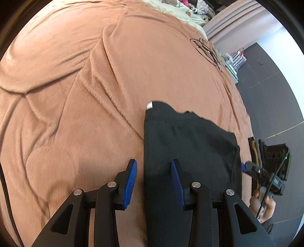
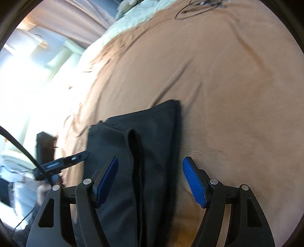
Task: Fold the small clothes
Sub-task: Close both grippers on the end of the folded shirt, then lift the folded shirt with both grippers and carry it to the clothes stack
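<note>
A small black knit garment [image 1: 182, 144] lies on the brown bedspread [image 1: 76, 95], with a white tag at its far left corner. My left gripper [image 1: 153, 165] is open just above its near left edge, the edge running between the blue pads. In the right wrist view the same black garment [image 2: 152, 136] lies folded, with a raised fold ridge down its middle. My right gripper [image 2: 150, 163] is open wide over its near right part. The right gripper also shows at the garment's right edge in the left wrist view [image 1: 247, 167].
A coiled black cable [image 1: 207, 50] lies on the bedspread far right. Pale bedding [image 1: 171, 7] and piled clothes lie at the far end. The bed's right edge drops to a dark floor [image 1: 266, 85]. A bright window [image 2: 28, 76] is at the left.
</note>
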Demonstrator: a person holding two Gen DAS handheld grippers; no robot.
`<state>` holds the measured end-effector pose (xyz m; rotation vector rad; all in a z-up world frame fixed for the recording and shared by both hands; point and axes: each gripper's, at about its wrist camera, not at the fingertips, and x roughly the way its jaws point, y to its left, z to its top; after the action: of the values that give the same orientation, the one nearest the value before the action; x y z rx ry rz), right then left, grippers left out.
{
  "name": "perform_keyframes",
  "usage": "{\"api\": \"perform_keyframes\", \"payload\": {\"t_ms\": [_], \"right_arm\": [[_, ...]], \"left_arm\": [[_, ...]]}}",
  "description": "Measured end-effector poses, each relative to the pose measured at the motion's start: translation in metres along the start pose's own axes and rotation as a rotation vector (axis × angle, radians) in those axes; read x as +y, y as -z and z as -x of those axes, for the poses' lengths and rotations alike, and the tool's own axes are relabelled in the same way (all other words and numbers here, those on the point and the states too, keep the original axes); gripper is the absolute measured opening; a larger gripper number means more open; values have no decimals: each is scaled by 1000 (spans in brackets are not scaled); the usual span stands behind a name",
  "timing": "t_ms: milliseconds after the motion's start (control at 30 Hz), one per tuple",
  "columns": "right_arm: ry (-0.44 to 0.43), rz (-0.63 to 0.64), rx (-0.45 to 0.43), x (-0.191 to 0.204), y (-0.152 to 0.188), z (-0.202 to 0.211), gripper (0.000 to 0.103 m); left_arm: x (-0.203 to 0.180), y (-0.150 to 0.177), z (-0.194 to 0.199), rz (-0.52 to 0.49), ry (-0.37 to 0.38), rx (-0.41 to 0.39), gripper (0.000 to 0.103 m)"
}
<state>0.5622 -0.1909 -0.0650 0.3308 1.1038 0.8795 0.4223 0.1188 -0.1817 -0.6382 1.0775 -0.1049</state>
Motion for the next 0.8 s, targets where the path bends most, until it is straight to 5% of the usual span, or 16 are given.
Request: {"api": "perform_keyframes", "payload": {"t_ms": [167,267,400,800], "right_arm": [[-22,51,22,0,-13,-17,64],[0,76,35,3,-22,-28,44],[76,118,45,11,-31,-40,13],[152,231,-45,81,-2,9,7]], "left_arm": [[1,-15,-8,3,15,-17,39],[-2,-23,-15,-9,-1,-24,39],[-9,-28,-22,-35,-45,-29,18],[-40,-20,33,-97,-32,-113,8]]}}
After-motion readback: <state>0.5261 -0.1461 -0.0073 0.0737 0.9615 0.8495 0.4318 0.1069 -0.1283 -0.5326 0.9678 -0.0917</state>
